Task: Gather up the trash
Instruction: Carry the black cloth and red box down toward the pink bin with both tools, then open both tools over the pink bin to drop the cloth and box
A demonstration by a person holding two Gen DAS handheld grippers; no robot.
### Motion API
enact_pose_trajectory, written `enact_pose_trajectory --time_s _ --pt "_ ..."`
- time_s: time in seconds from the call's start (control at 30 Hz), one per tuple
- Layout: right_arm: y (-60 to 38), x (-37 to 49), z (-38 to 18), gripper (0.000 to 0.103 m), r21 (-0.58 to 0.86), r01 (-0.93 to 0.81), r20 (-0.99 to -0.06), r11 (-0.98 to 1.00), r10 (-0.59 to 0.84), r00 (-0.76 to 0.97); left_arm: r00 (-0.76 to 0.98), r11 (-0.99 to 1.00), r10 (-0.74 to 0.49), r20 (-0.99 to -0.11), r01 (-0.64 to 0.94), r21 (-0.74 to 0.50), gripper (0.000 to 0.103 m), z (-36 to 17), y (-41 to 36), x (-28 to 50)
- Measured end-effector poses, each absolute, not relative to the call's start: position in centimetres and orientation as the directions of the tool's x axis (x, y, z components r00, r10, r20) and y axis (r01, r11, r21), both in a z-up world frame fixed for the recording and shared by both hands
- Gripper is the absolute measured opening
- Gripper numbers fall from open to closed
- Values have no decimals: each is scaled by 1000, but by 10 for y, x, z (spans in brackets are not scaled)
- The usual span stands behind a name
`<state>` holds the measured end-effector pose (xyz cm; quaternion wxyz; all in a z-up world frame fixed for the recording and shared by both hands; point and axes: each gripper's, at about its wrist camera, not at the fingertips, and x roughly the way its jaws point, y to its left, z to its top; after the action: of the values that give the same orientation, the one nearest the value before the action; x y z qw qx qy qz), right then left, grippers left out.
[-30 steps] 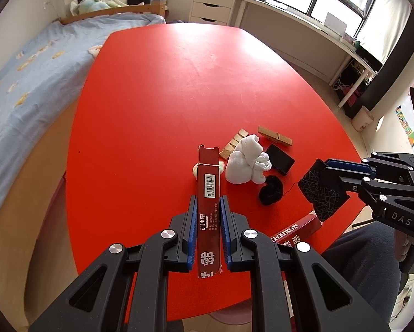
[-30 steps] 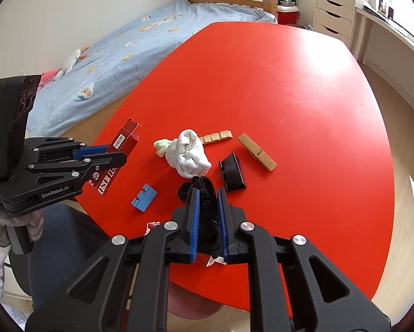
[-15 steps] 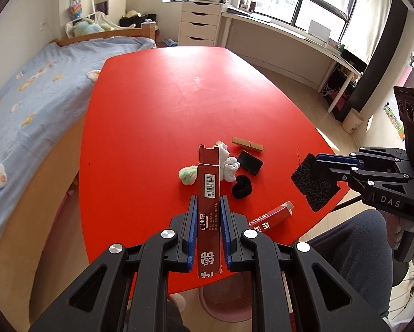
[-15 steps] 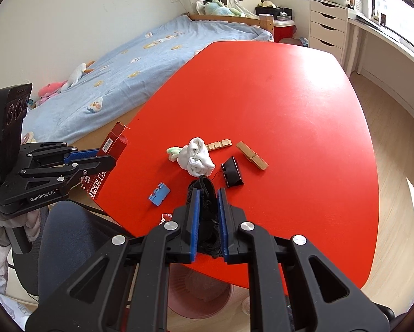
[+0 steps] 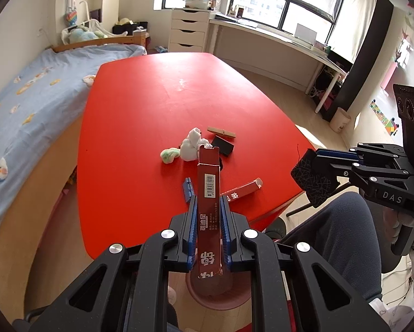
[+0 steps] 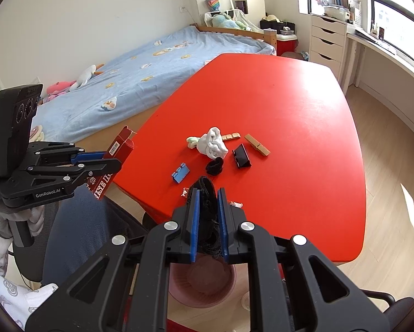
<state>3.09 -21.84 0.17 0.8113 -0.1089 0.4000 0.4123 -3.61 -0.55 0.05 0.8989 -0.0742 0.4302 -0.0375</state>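
Lower centre, left wrist view: left claw (image 5: 209, 215) clenched on a long dark-red carton (image 5: 208, 193), barcode face up, carton end pointing up the frame.
Below left claw: pink waste bin (image 5: 215, 296) on the floor, its rim just under the carton's near end.
Right edge, left wrist view: right claw (image 5: 314, 163) gripping a black mesh scrap (image 5: 313, 181), held off the tabletop edge.
Lower centre, right wrist view: black mesh scrap (image 6: 207, 207) pinched between the blue pads (image 6: 193, 221); pink waste bin (image 6: 201, 285) directly beneath.
Left of frame, right wrist view: left claw (image 6: 115, 157) with the carton (image 6: 118, 152) tilted, beside the near tabletop edge.
Red tabletop (image 5: 162, 88): fills mid-frame in both views; carries the remaining litter in one loose cluster.
Cluster, centre: white crumpled cloth (image 6: 212, 145) touching a pale green wad (image 6: 192, 141); wooden blocks (image 6: 231, 136) just beside it.
Cluster, right: wooden clothespin (image 6: 257, 145); black binder clip (image 6: 241, 156) near it.
Cluster, near side: black fuzzy ball (image 6: 214, 166); small blue block (image 6: 180, 173); second red carton (image 5: 241, 189) lying flat at the tabletop edge.
Background, upper left: bed (image 6: 151, 63) with blue cover.
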Motion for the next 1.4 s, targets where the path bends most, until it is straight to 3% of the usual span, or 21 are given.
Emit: enact_pose_trajectory --time_s 1.0,1.07,1.1,1.13,1.17,1.2,1.23,1.3,1.4 --pt "-242 -23 -40 13 230 -755 -787 615 574 227 523 965 -253 -814 77 -251 15 -36 -43 -89" --pt "-242 -22 -40 17 240 -756 -785 609 580 218 523 962 -263 -811 77 -262 21 -35 -42 -89" --pt "-241 -22 -40 22 238 -756 -787 610 577 218 524 962 -260 -811 72 -262 38 -35 -41 -88" --pt "-242 -21 -40 40 235 -755 -787 612 576 222 530 963 -255 -809 65 -261 51 -35 -39 -88" --pt "-243 -21 -40 53 229 -752 -785 618 574 232 540 965 -245 -805 54 -257 80 -35 -37 -88" --pt "-245 -20 -39 76 223 -746 -781 627 573 248 556 967 -232 -799 42 -252 90 -34 -35 -89" --pt "-246 -18 -38 87 221 -739 -777 636 573 261 557 968 -223 -800 31 -248 90 -34 -33 -89" --pt "-248 -14 -39 99 220 -726 -781 652 563 269 552 973 -199 -810 11 -232 95 -36 -30 -87" --pt "-250 -10 -43 100 204 -715 -794 669 540 279 550 972 -193 -813 -6 -235 95 -38 -25 -85"
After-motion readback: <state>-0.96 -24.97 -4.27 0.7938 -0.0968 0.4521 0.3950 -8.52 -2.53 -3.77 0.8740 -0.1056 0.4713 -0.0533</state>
